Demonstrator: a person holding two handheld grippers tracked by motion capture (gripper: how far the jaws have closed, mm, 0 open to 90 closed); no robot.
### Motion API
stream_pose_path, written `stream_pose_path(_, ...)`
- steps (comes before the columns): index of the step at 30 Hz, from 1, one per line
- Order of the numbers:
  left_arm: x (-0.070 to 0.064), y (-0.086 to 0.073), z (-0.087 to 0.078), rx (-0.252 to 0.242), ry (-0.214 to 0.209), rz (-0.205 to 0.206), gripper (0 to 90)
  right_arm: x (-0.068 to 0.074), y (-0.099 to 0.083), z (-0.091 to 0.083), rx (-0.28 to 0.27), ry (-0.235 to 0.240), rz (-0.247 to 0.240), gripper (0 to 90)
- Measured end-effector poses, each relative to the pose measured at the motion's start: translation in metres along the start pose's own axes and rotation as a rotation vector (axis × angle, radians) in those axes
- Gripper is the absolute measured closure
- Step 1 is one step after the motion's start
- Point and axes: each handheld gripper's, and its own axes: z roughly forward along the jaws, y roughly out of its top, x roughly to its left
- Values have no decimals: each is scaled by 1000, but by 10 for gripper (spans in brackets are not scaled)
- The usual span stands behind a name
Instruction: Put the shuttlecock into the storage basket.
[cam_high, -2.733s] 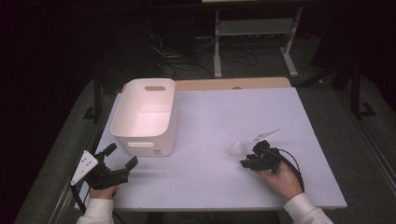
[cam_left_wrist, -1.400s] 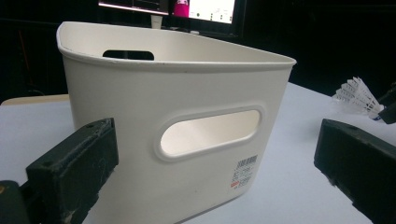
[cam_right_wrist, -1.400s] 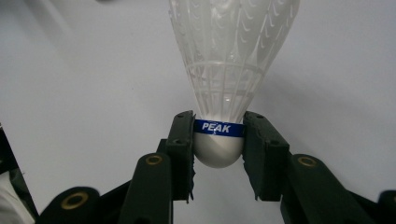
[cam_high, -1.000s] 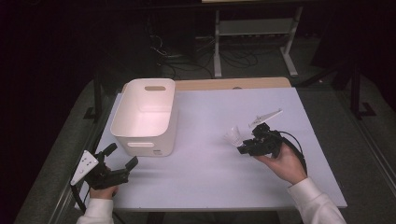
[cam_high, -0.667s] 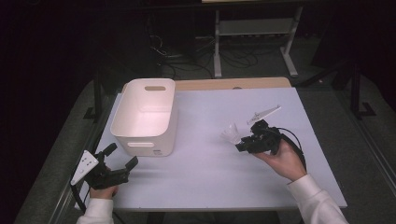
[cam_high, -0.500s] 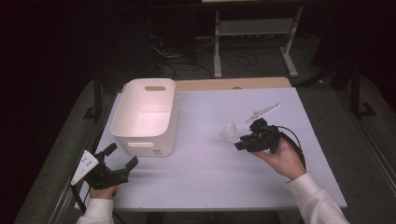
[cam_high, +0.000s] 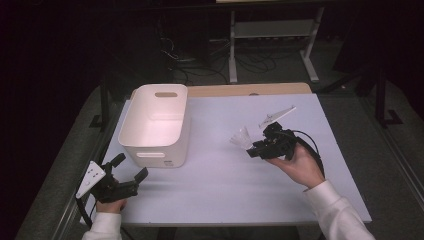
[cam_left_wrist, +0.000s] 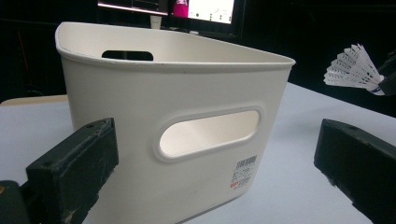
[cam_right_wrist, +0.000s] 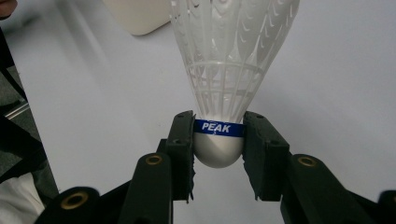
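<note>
The right gripper (cam_right_wrist: 218, 140) is clamped on the white cork of a shuttlecock (cam_right_wrist: 224, 70), its jaws pressing either side of the blue PEAK band, plastic skirt fanning toward the top of the right gripper view. In the high view the right gripper (cam_high: 255, 148) has risen and drifted left from the lower right toward the frame's centre, so the shuttlecock (cam_high: 241, 137) now hangs clear of the white table (cam_high: 215, 195), and a drop into the white bin (cam_high: 155, 125) at centre left looks likely next. The left gripper (cam_high: 131, 172) stays spread wide and empty at lower left, pointed at the bin.
</note>
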Motion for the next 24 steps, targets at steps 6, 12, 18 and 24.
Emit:
stream_pose_path(6, 0, 0, 0, 2, 0, 2, 0, 3, 8, -1, -6, 3, -11, 641)
stream_pose_path(12, 0, 0, 0, 2, 0, 4, 0, 7, 16, -1, -10, 8, -32, 641)
stream_pose_path(18, -1, 0, 0, -4, -2, 0, 0, 10, 25, 0, -9, 11, -49, 641)
stream_pose_path(24, 0, 0, 0, -2, -2, 1, 0, 14, 31, 1, -2, 16, -57, 640)
